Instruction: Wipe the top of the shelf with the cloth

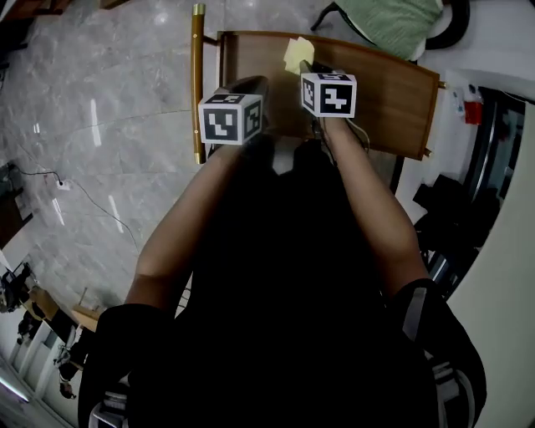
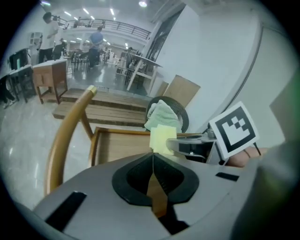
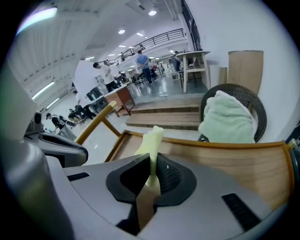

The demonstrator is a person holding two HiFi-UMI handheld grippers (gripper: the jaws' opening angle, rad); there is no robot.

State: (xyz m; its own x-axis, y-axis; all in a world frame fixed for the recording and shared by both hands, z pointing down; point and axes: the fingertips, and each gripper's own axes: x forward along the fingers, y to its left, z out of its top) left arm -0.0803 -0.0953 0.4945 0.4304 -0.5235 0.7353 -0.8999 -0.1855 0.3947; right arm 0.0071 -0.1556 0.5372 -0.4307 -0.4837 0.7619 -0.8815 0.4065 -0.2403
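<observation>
My right gripper [image 3: 151, 164] is clamped on the cloth [image 3: 151, 139] at the far side of the shelf [image 1: 384, 96], left gripper [image 2: 153, 161] closed and empty; I'd press it flat and sweep slowly edge to edge.

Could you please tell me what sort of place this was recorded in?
Probably a large open hall used as a workspace: a glossy stone-look floor, wooden desks with people around them, and a railed upper gallery under ceiling lights.
</observation>
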